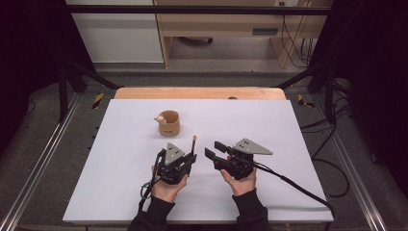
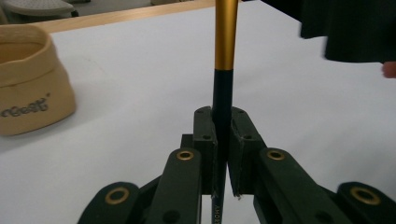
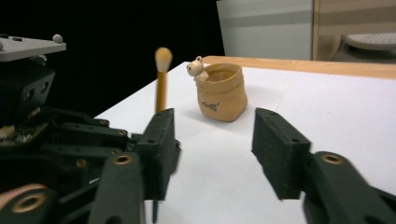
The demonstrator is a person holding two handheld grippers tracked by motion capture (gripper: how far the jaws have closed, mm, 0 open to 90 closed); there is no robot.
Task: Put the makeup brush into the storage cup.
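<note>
Brush (image 2: pixel 223 93) clamped upright-forward in left claw (image 1: pixel 190 158), long axis toward 12 o'clock, bristle tip up. Right claw (image 3: pixel 212 140) released, nothing between its jaws, just beside at 3 o'clock. Tan pouch-cup (image 1: pixel 169 122) on table (image 1: pixel 269 125) at 11 o'clock of brush; left hand nearer.

In the left gripper view the brush (image 2: pixel 224 70) is cut off top & bottom, tip out of frame, the pouch (image 2: pixel 28 84) is clipped at the left edge w/ its print too blurry to read, & a dark blurred shape fills the upper right.
</note>
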